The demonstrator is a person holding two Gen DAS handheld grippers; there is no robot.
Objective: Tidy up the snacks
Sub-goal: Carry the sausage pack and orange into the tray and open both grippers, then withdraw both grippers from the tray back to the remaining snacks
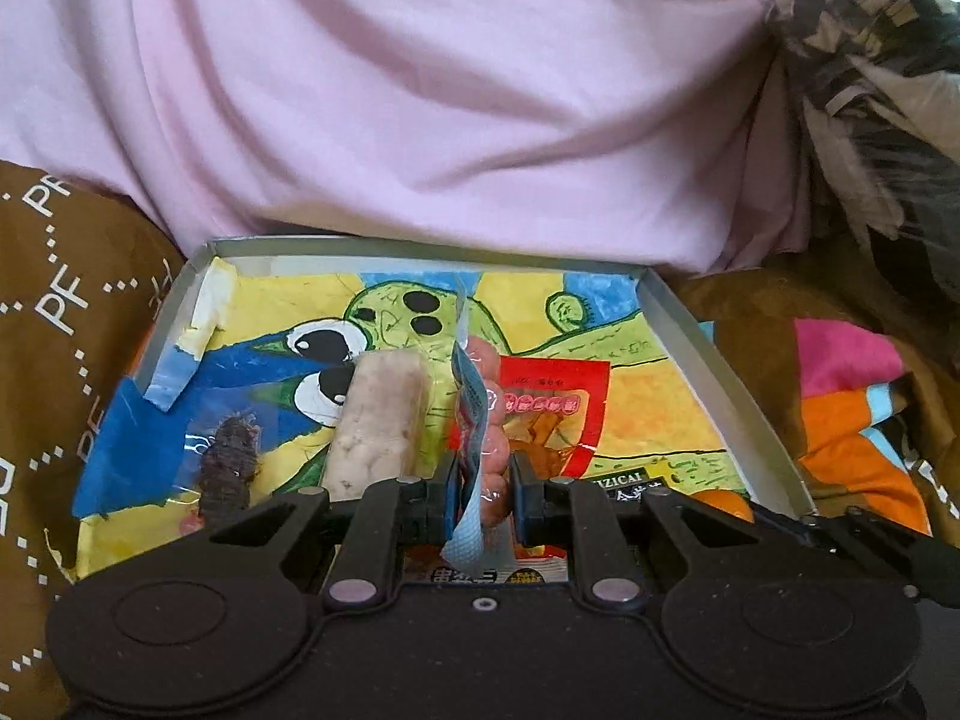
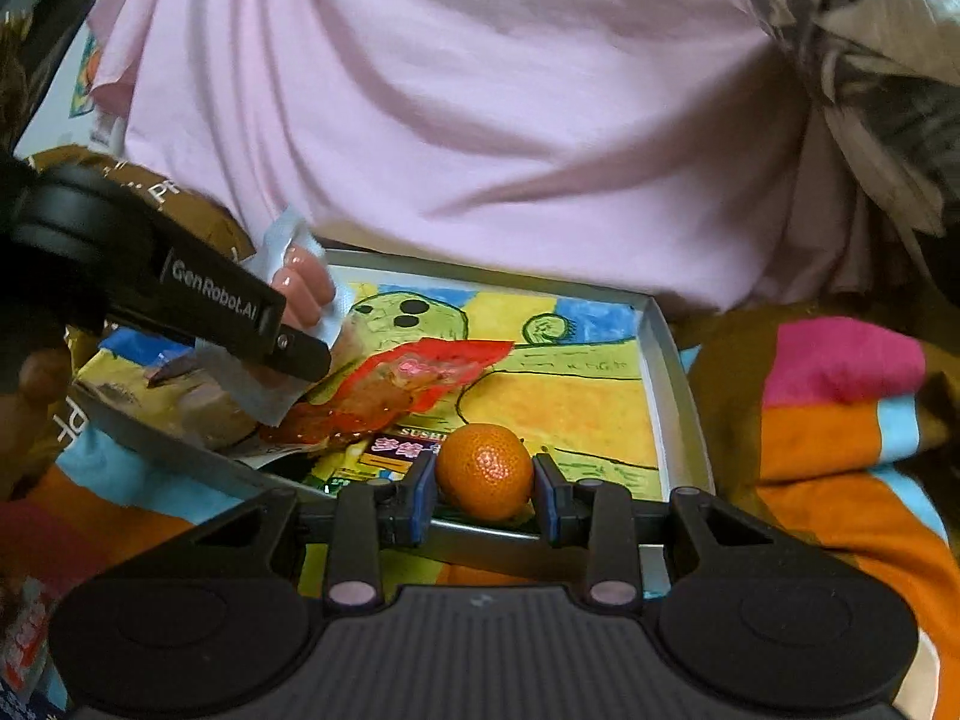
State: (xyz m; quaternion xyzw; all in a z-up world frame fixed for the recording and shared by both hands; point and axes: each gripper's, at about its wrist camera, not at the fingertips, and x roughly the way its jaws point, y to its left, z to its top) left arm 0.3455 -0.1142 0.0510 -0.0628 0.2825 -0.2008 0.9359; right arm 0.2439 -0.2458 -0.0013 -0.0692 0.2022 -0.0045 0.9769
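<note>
We judge the task well underway: several snacks lie in the tray (image 1: pixel 690 324), our left hand-held gripper (image 1: pixel 480 480) clamps a sausage packet (image 1: pixel 489 414) above it, the right hand-held gripper (image 2: pixel 485 474) grips a tangerine (image 2: pixel 485 468) at its near edge

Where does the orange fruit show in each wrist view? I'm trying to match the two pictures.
Left wrist view: the orange fruit peeks out low right, mostly hidden behind the gripper body.
Right wrist view: the orange fruit sits bottom centre, between the right gripper jaws.
Shared landmark: the red packet lying in the tray.
</note>
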